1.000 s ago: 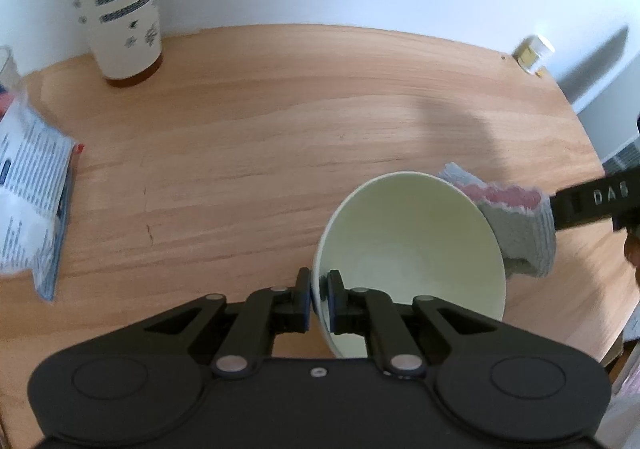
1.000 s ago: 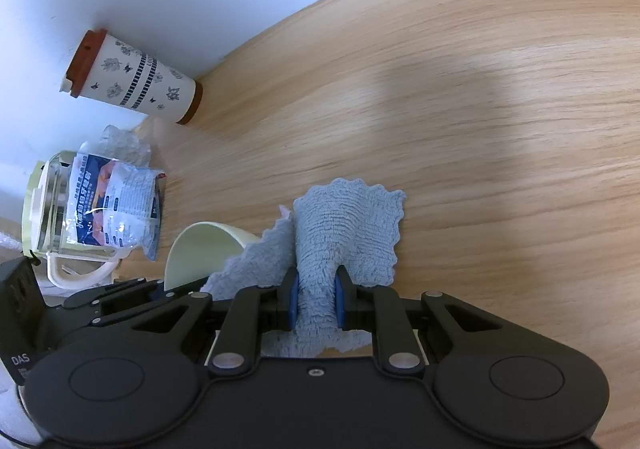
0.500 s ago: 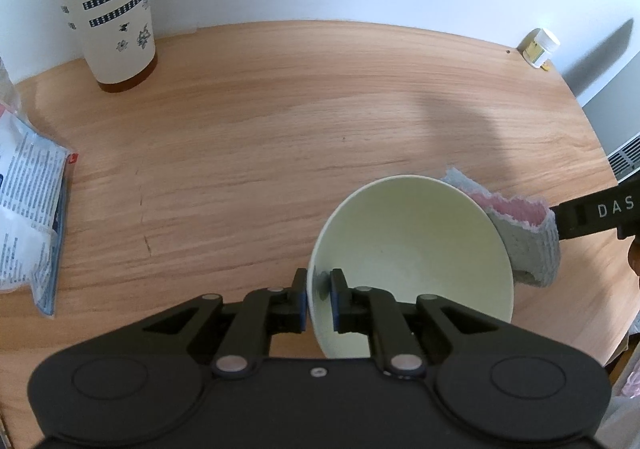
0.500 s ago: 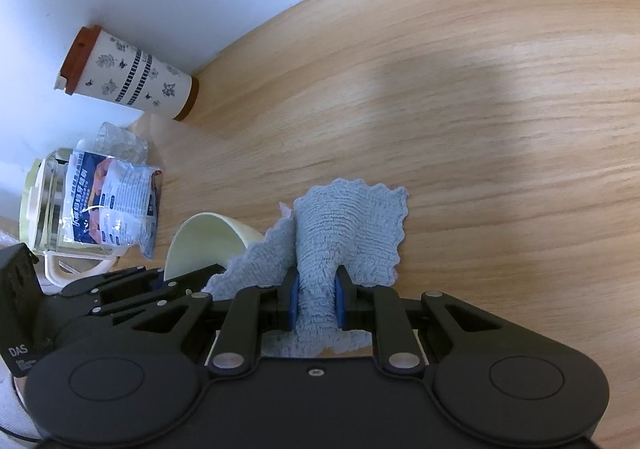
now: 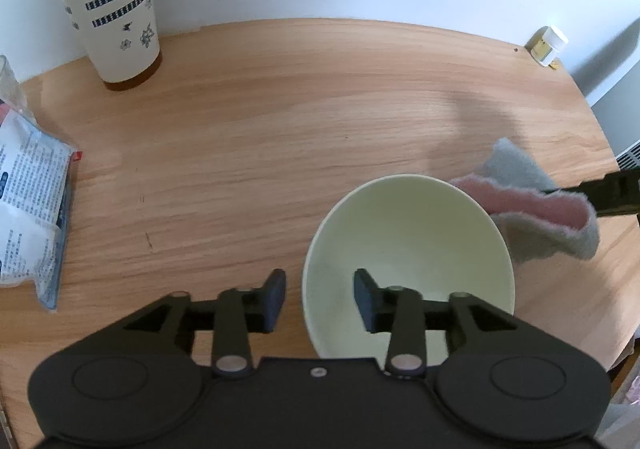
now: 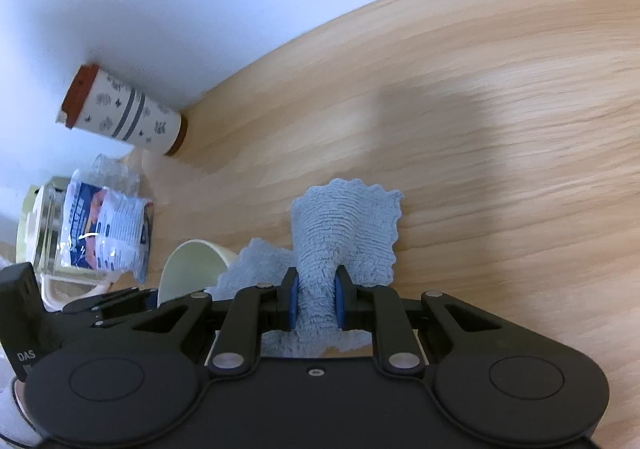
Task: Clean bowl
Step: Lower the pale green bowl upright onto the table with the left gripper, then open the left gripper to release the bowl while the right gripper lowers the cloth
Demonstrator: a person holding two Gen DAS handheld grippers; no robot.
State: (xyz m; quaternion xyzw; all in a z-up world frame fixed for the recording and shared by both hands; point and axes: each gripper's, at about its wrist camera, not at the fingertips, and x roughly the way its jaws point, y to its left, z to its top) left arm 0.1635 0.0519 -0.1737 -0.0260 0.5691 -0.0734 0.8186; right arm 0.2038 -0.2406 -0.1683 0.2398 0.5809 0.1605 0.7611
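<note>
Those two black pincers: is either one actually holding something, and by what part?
The right gripper pinches the grey cloth at a bunched fold in its middle. The left gripper is opening astride the bowl's near rim, its pads off it.

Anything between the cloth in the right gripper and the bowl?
Nothing visible. The cloth, pinched in the right gripper, hangs right beside the bowl; no object lies between. The left gripper is opening astride the bowl's near rim, pads clear of it.

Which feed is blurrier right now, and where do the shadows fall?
Right wrist view: motion smear across the table; cloth sharper. Left wrist view: crisp, fisheye-bent table edge, soft shadow beyond the bowl, near the cloth.
</note>
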